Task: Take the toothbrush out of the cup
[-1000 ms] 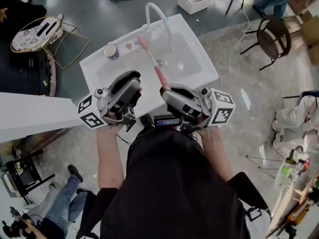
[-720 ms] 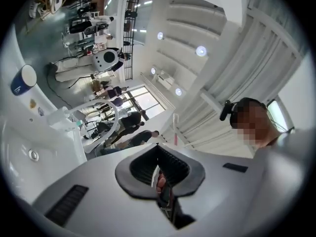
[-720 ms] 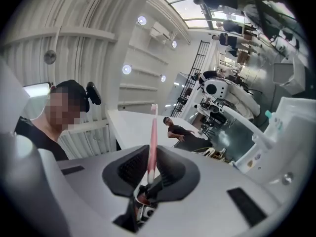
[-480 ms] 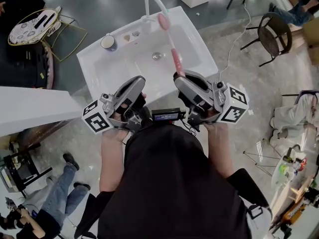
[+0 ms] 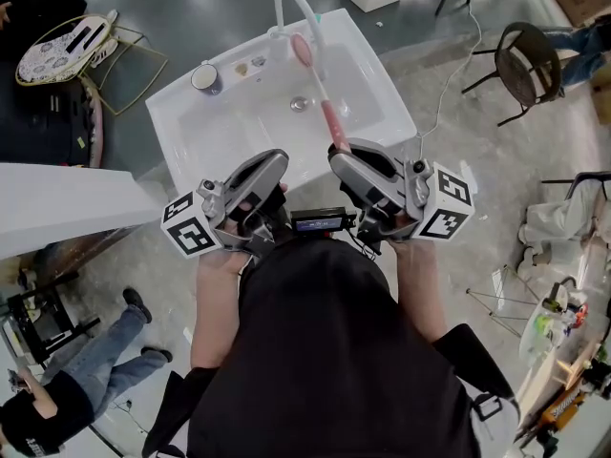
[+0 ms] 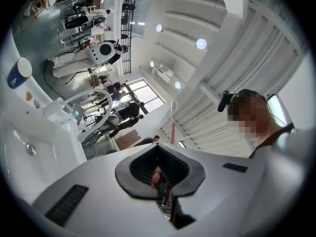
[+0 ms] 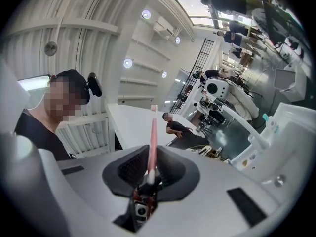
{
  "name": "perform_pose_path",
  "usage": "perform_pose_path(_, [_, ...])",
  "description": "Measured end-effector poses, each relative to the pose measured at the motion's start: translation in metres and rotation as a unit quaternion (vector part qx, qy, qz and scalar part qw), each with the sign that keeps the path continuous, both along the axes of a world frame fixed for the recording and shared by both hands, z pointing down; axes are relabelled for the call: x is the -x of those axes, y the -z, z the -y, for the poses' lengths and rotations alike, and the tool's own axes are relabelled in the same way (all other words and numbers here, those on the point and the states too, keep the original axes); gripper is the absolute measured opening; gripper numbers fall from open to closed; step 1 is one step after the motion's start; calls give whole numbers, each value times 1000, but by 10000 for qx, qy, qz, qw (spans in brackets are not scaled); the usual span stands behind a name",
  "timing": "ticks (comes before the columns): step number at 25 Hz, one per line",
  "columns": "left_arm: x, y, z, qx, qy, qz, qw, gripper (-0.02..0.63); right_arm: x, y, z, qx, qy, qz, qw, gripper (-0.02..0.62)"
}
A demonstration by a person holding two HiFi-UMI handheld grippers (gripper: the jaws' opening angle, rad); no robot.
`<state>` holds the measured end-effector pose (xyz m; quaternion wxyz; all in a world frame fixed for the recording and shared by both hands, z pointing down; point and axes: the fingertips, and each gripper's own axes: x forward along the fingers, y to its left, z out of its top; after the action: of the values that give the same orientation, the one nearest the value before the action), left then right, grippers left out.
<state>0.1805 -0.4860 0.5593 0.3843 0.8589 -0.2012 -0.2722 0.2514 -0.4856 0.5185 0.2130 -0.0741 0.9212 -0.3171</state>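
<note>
In the head view a pink toothbrush [image 5: 320,93] sticks out over the white sink [image 5: 377,84], its head near the faucet [image 5: 291,3]. My right gripper [image 5: 344,151] is shut on its handle, as the right gripper view shows, with the toothbrush [image 7: 152,137] rising from between the pads of that gripper [image 7: 150,174]. A white and blue cup [image 5: 206,76] stands empty on the sink's back left corner, also in the left gripper view as the cup [image 6: 19,72]. My left gripper [image 5: 272,163] is shut and holds nothing [image 6: 159,174].
A dark chair [image 5: 523,65] stands on the grey floor to the right of the sink. A wire stand with a round patterned top [image 5: 65,57] is at the far left. A white surface [image 5: 67,213] lies left of me. A person [image 5: 57,404] stands at lower left.
The left gripper's jaws have closed and it has sunk back toward my body. The toothbrush in the right gripper has swung from leaning left to pointing more straight at the faucet.
</note>
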Motion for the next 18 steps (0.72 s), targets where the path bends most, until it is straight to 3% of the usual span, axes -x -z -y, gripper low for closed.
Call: perform_pose_path(18, [-22,1,-13,10,57,52,10000,6,-16,-7,-11,7,133,-27,9999,52])
